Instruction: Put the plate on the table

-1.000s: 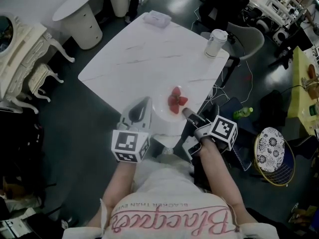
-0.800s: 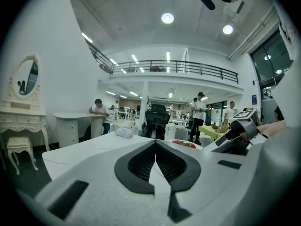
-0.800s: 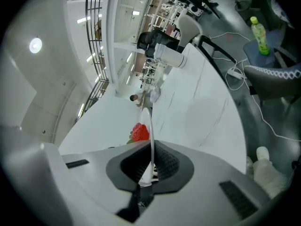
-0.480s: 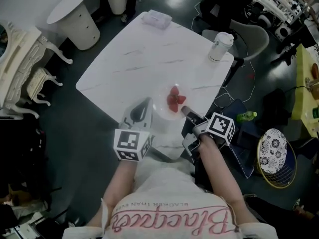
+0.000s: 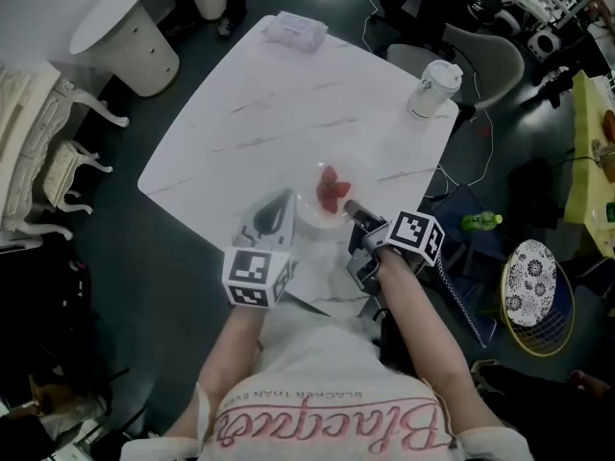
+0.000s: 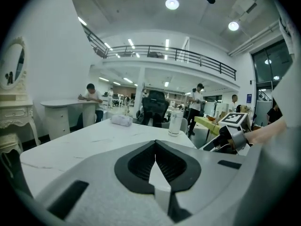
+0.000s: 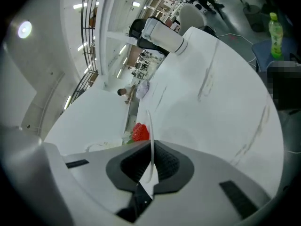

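Observation:
A white plate (image 5: 309, 215) with red strawberries (image 5: 331, 189) is over the near part of the white marble table (image 5: 288, 104). My right gripper (image 5: 352, 207) is shut on the plate's right rim. In the right gripper view the thin plate (image 7: 149, 121) edge runs between the jaws of the right gripper (image 7: 151, 144), with a strawberry (image 7: 140, 132) just beyond. My left gripper (image 5: 278, 203) hovers at the plate's left side, shut and holding nothing. The left gripper (image 6: 155, 146) view shows only its closed jaws and the table (image 6: 84, 135) ahead. Whether the plate rests on the table I cannot tell.
A lidded white cup (image 5: 431, 88) stands at the table's far right corner and a white packet (image 5: 296, 31) at the far edge. A chair (image 5: 495, 60) is behind the cup. A green bottle (image 5: 479, 222) and a patterned basket (image 5: 529, 282) sit on the floor at right.
Both grippers and the plate have moved farther in over the table, away from its near edge. Both jaws stay as they were.

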Available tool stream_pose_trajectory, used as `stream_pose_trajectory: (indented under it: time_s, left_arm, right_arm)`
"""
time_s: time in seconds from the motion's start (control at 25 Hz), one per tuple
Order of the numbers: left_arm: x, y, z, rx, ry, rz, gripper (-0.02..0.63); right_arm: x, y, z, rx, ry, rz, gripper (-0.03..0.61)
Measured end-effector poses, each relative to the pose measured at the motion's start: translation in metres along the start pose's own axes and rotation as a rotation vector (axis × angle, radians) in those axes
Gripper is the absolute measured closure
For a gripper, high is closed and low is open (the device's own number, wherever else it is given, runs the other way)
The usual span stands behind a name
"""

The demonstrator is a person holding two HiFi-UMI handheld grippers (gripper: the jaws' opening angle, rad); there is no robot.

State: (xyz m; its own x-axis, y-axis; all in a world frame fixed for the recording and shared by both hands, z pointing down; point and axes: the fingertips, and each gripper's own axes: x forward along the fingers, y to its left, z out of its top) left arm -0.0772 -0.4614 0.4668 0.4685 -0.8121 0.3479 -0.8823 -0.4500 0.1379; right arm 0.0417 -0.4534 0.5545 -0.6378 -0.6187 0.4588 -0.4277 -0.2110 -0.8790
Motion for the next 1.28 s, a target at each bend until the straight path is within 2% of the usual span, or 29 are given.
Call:
stream_pose_trajectory:
  time_s: [0.28, 0.56, 0.76, 0.96, 1.12, 1.28]
  left_arm:
    - [0.023, 0.014, -0.012, -0.029, 0.035, -0.019, 0.609]
    - [0.04, 0.027, -0.025, -0.034, 0.071, -0.019, 0.609]
    - [0.046, 0.033, -0.037, -0.036, 0.103, -0.015, 0.609]
    - [0.049, 0.029, -0.042, -0.031, 0.121, -0.025, 0.609]
    - [0.05, 0.026, -0.045, -0.023, 0.133, -0.036, 0.609]
    - [0.051, 0.025, -0.046, -0.016, 0.139, -0.043, 0.609]
  right_arm:
    - [0.035, -0.033, 0.003, -0.006, 0.029, -0.11, 0.568]
    - [0.047, -0.048, 0.013, -0.17, 0.023, -0.212, 0.568]
    - [0.049, -0.053, 0.019, -0.35, 0.001, -0.282, 0.556]
    - [0.05, -0.056, 0.028, -0.595, -0.02, -0.373, 0.513]
    - [0.049, -0.059, 0.033, -0.768, -0.012, -0.489, 0.466]
    - [0.051, -0.069, 0.033, -0.806, 0.014, -0.534, 0.451]
